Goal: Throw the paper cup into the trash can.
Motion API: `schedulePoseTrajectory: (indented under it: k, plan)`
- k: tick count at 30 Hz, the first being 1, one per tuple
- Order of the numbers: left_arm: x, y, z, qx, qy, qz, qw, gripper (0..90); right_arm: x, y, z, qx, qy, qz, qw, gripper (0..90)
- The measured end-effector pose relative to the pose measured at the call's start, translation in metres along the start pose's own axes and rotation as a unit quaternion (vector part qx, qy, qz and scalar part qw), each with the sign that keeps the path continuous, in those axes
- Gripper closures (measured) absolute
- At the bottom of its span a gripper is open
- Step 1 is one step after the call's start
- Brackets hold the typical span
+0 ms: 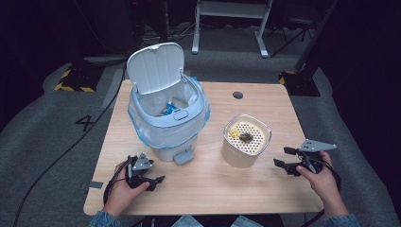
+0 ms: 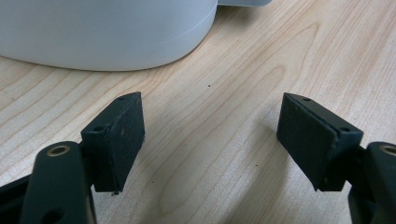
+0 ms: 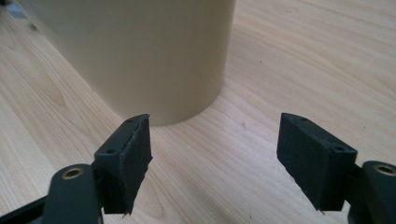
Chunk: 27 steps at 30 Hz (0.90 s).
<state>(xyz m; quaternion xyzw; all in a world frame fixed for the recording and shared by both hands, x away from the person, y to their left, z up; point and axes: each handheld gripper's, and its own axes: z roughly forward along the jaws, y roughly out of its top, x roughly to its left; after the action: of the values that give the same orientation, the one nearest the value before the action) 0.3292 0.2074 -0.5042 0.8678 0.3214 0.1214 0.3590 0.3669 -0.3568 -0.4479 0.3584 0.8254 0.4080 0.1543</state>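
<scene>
A white pedal bin (image 1: 168, 123) with a blue liner and its lid raised stands at the table's left middle; its rounded base (image 2: 102, 32) shows just ahead in the left gripper view. My left gripper (image 1: 156, 183) (image 2: 210, 135) rests low over the wood in front of the bin, open, nothing between its pads. To the right stands a beige canister (image 1: 246, 142) (image 3: 140, 51) topped by a perforated insert that carries a small dark scrap (image 1: 246, 137) and a yellow bit. My right gripper (image 1: 282, 156) (image 3: 215, 154) points at the canister's base from the right, open and empty.
The wooden table (image 1: 208, 189) has a round cable hole (image 1: 238, 95) at its far edge and a strip of grey tape (image 1: 95, 185) on its near left edge. Bare wood lies between bin and canister. A white desk frame (image 1: 231, 14) stands on the grey floor behind.
</scene>
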Motion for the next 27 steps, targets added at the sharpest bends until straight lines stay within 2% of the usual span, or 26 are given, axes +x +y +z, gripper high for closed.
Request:
schedulePoseTrajectory:
  k: [11, 15, 19, 21, 27]
  plan:
    - [0.000, 0.000, 0.000, 0.000, 0.001, 0.001, 1.0000, 23.9, 0.000, -0.028, 0.015, 0.033, -0.012, -0.012, 0.9993, 24.4]
    - [0.000, 0.000, 0.000, 0.000, 0.001, 0.000, 1.0000, 23.9, 0.001, -0.035, 0.021, 0.042, -0.023, -0.024, 0.9986, 21.2]
    - [0.000, 0.000, 0.000, 0.001, 0.001, 0.001, 1.0000, 23.9, 0.002, -0.041, 0.030, 0.060, -0.034, -0.023, 0.9974, 14.8]
    - [0.000, 0.000, 0.000, 0.001, 0.003, 0.000, 1.0000, 23.8, 0.002, -0.044, 0.033, 0.046, -0.035, 0.000, 0.9984, 13.2]
    - [-0.001, 0.000, 0.000, 0.000, 0.006, -0.005, 1.0000, 23.7, 0.002, -0.045, 0.034, 0.040, -0.039, 0.003, 0.9984, 12.7]
